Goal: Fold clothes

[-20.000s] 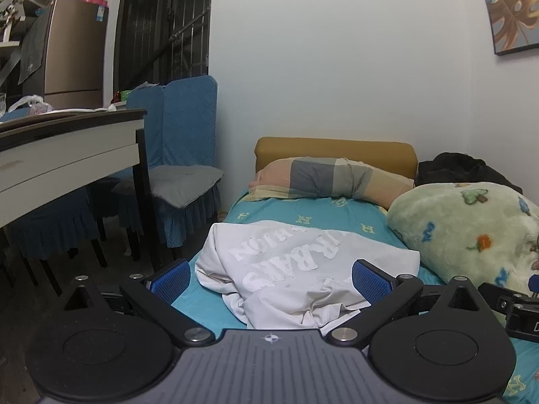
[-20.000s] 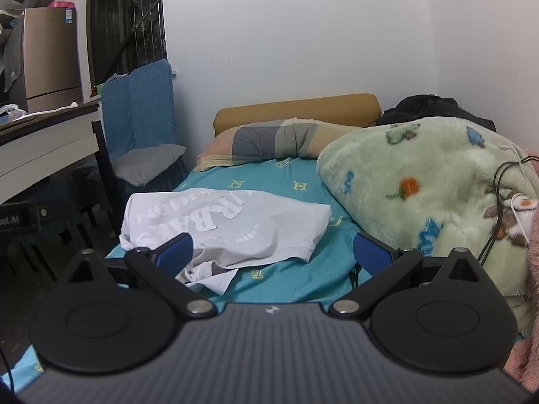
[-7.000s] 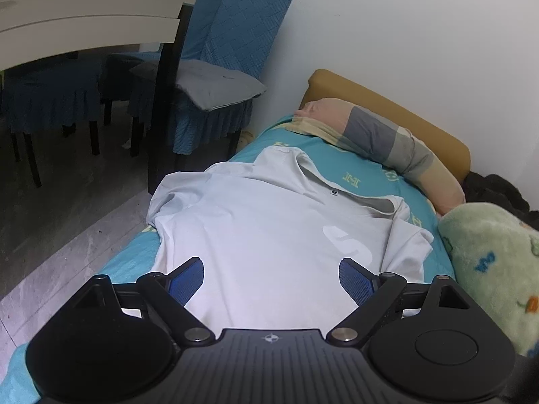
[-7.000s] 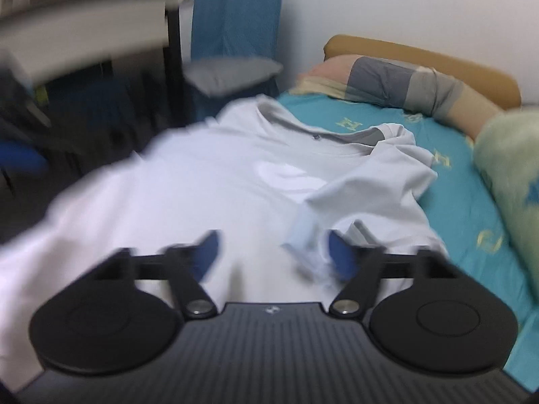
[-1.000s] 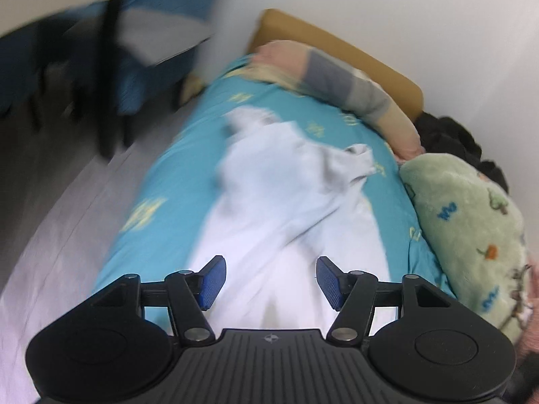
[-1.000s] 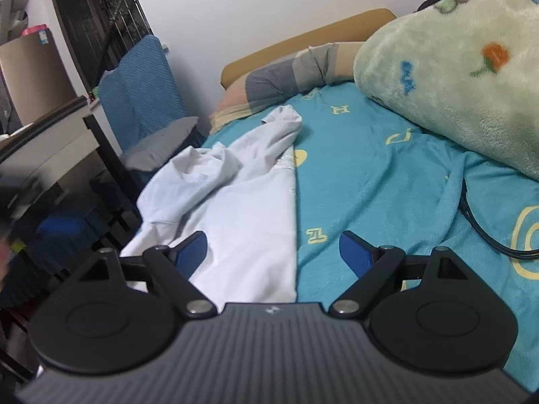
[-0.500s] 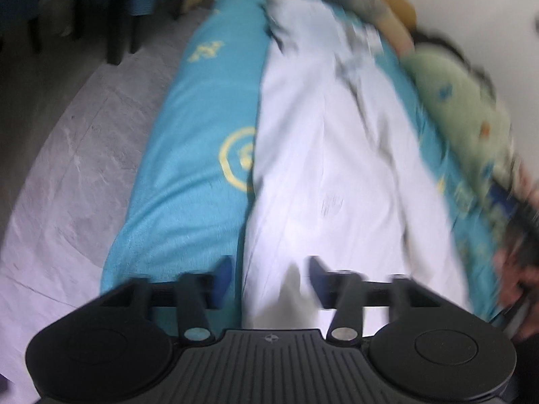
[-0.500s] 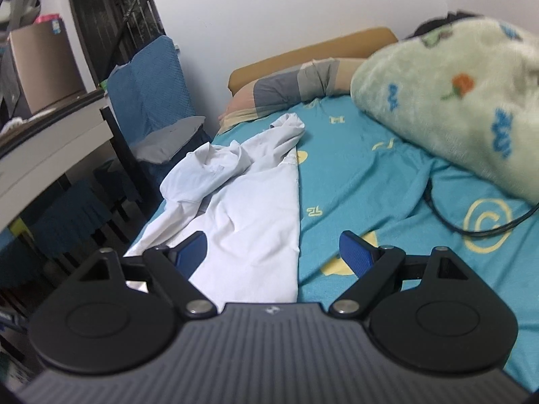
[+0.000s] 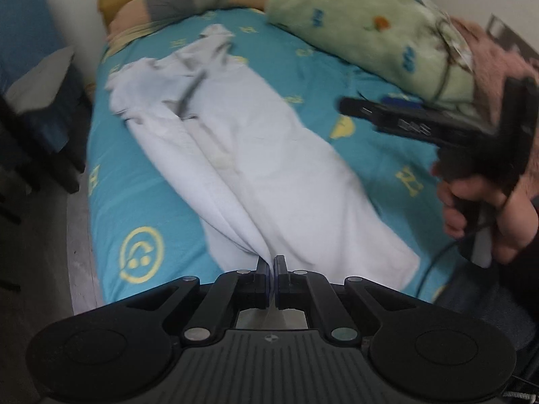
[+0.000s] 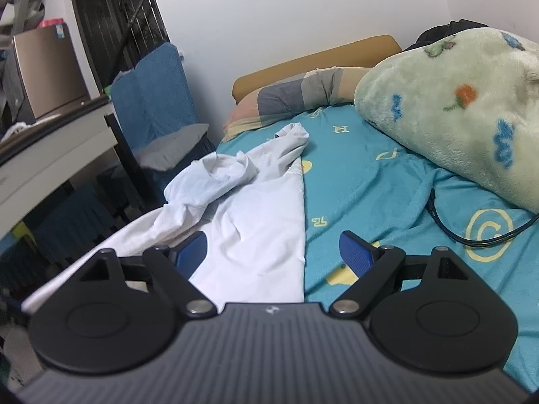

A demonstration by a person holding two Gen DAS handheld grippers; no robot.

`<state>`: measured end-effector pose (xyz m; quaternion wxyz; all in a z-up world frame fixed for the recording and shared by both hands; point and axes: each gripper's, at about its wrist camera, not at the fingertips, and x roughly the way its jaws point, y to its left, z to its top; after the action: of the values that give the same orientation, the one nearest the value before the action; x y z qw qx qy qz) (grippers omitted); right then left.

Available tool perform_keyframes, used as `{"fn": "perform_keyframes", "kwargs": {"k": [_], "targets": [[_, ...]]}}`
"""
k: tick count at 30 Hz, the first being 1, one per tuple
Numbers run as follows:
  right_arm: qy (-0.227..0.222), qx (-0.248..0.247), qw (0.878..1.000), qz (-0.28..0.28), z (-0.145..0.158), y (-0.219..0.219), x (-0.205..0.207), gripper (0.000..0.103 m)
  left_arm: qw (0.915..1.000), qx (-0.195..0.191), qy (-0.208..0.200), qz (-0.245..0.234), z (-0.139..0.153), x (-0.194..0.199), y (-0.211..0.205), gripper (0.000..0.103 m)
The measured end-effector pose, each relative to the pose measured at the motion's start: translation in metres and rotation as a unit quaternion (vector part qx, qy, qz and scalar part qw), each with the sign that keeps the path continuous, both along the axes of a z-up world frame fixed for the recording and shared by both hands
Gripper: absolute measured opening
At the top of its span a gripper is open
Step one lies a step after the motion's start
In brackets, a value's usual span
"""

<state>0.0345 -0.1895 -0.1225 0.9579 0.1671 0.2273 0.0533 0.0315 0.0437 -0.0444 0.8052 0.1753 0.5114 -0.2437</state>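
A white shirt (image 9: 269, 155) lies lengthwise on the teal bed sheet (image 9: 128, 181), folded into a long strip with its collar end bunched toward the pillow. My left gripper (image 9: 272, 262) is shut on the shirt's near hem, and the cloth rises in a ridge to the pads. In the right wrist view the same shirt (image 10: 256, 222) stretches away from the open right gripper (image 10: 273, 252), which hovers over its near end with nothing pinched. In the left wrist view the right gripper (image 9: 363, 107) shows at the right, held by a hand (image 9: 478, 208).
A green plush blanket (image 10: 465, 107) is heaped on the bed's right side, with a black cable (image 10: 471, 235) beside it. A striped pillow (image 10: 296, 97) lies against the headboard. Blue-covered chairs (image 10: 158, 101) and a desk (image 10: 50, 141) stand left of the bed.
My left gripper has closed on the shirt's near hem, swung right and rolled, lifting the cloth slightly. The right gripper rose a little earlier and now holds still, open.
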Motion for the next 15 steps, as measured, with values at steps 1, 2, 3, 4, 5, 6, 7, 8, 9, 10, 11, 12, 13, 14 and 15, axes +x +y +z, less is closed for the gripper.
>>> {"fn": "perform_keyframes", "kwargs": {"k": [1, 2, 3, 4, 5, 6, 7, 8, 9, 10, 11, 12, 13, 14, 15], "targets": [[-0.002, 0.001, 1.000, 0.000, 0.000, -0.001, 0.001, 0.087, 0.9999, 0.007, 0.011, 0.002, -0.007, -0.004, -0.011, 0.002], [-0.004, 0.003, 1.000, 0.000, 0.001, -0.002, 0.001, 0.087, 0.9996, 0.015, 0.023, 0.004, -0.015, -0.008, -0.021, 0.002], [-0.005, 0.004, 1.000, 0.000, 0.001, -0.003, 0.002, 0.087, 0.9990, 0.026, 0.037, 0.008, -0.028, -0.010, -0.027, 0.002], [-0.007, 0.005, 1.000, 0.000, 0.002, -0.004, 0.002, 0.087, 0.9981, 0.033, 0.050, 0.018, -0.039, -0.010, -0.030, 0.002], [-0.007, 0.008, 1.000, 0.002, 0.002, -0.006, 0.002, 0.087, 0.9968, 0.040, 0.063, 0.029, -0.050, -0.010, -0.032, 0.003], [-0.008, 0.010, 1.000, 0.005, 0.002, -0.007, 0.002, 0.087, 0.9953, 0.047, 0.075, 0.039, -0.061, -0.010, -0.034, 0.006], [-0.009, 0.013, 1.000, 0.008, 0.003, -0.009, 0.002, 0.087, 0.9950, 0.033, 0.077, 0.055, -0.058, -0.007, -0.032, 0.011], [-0.009, 0.014, 1.000, 0.009, 0.004, -0.011, 0.001, 0.087, 0.9942, 0.020, 0.078, 0.071, -0.056, -0.005, -0.029, 0.019], [-0.011, 0.021, 1.000, 0.011, 0.005, -0.014, 0.000, 0.087, 0.9929, 0.006, 0.080, 0.088, -0.054, -0.002, -0.026, 0.028], [-0.013, 0.027, 0.999, 0.013, 0.007, -0.018, -0.001, 0.087, 0.9913, -0.008, 0.081, 0.103, -0.052, 0.001, -0.024, 0.035], [-0.014, 0.034, 0.999, 0.015, 0.008, -0.021, -0.002, 0.087, 0.9911, -0.017, 0.065, 0.115, -0.040, 0.001, -0.020, 0.050], [-0.017, 0.045, 0.999, 0.018, 0.010, -0.025, -0.003, 0.087, 0.9904, -0.027, 0.048, 0.127, -0.027, 0.002, -0.017, 0.063], [-0.019, 0.054, 0.998, 0.021, 0.013, -0.028, -0.003, 0.087, 0.9892, -0.036, 0.032, 0.139, -0.015, 0.002, -0.014, 0.067], [-0.022, 0.063, 0.997, 0.024, 0.015, -0.031, -0.003, 0.087, 0.9880, -0.044, 0.009, 0.148, -0.003, 0.004, -0.013, 0.071], [-0.023, 0.070, 0.997, 0.026, 0.016, -0.034, -0.003, 0.087, 0.9867, -0.050, -0.010, 0.154, 0.007, 0.008, -0.015, 0.074]]}}
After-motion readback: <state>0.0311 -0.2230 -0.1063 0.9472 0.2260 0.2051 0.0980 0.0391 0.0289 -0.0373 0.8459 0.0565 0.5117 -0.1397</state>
